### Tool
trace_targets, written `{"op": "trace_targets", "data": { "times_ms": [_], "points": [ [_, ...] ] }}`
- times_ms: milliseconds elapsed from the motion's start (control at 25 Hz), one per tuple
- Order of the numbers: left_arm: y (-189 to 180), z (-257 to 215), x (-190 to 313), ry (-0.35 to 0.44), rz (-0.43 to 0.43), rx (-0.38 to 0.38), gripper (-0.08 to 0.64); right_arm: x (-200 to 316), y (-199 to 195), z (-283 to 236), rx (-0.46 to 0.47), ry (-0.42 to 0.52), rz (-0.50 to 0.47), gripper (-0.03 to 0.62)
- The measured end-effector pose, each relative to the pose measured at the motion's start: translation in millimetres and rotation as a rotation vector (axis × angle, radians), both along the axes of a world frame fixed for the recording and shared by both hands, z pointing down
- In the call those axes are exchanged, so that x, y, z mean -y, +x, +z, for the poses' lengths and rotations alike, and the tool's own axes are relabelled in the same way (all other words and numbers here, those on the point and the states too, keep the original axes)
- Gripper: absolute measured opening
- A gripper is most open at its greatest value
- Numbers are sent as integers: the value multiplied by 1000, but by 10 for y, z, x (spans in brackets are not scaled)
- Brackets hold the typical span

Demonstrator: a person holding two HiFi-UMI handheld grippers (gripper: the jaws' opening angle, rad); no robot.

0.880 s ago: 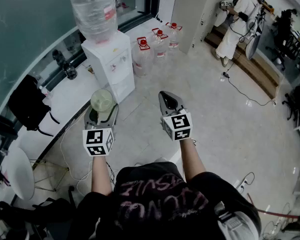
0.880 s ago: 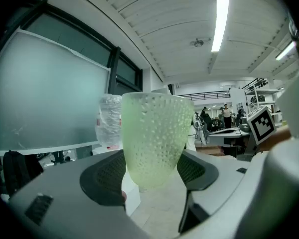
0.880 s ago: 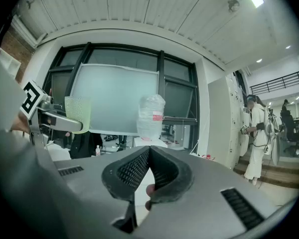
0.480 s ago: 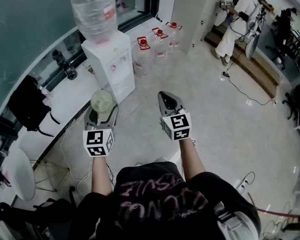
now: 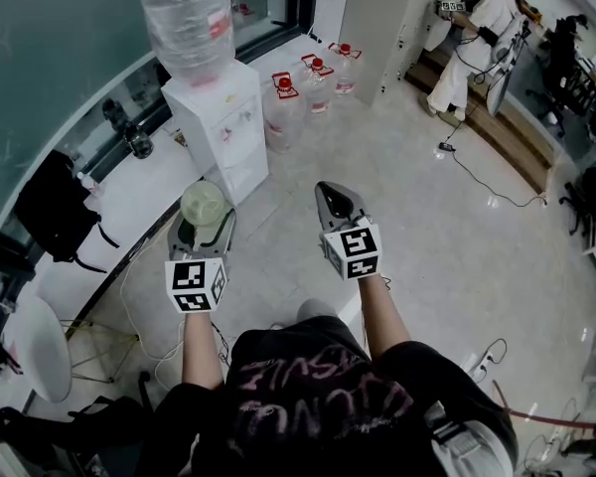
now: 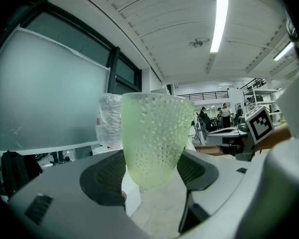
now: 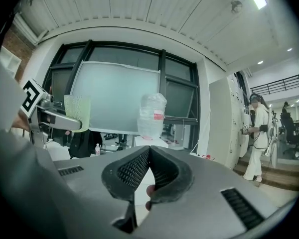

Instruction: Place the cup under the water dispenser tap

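Neither gripper has moved since earlier: the left gripper (image 5: 205,231), held about level, clamps the upright green cup (image 6: 152,138) between its jaws, the right gripper (image 5: 330,195) beside it is pinched shut and empty, with the water dispenser (image 5: 222,127) well ahead.

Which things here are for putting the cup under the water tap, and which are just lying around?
For the job:
- cup, held in the left gripper
- water dispenser, with a big bottle on top

Just lying about:
- spare water bottles on the floor
- black bag on the counter
- cable on the floor
- right gripper, shut and holding nothing
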State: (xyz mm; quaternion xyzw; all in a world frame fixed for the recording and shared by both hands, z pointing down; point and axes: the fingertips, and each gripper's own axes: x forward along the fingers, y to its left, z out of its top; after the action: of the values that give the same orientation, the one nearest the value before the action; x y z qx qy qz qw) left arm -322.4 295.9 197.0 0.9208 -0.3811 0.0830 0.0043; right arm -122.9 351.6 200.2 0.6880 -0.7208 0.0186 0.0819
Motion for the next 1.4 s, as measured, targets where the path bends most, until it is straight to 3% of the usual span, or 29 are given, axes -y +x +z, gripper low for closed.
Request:
{"op": "trace_targets", "data": {
  "times_ms": [360, 720, 1400],
  "points": [
    [70, 127, 183, -10, 9, 6, 330, 213, 74, 88, -1, -10, 1, 14],
    [367, 214, 669, -23, -2, 15, 330, 753, 420, 222, 19, -29, -9, 14],
    [1429, 428, 1795, -58, -46, 28, 330, 2020, 1542, 488, 27, -88, -64, 15]
  ]
}}
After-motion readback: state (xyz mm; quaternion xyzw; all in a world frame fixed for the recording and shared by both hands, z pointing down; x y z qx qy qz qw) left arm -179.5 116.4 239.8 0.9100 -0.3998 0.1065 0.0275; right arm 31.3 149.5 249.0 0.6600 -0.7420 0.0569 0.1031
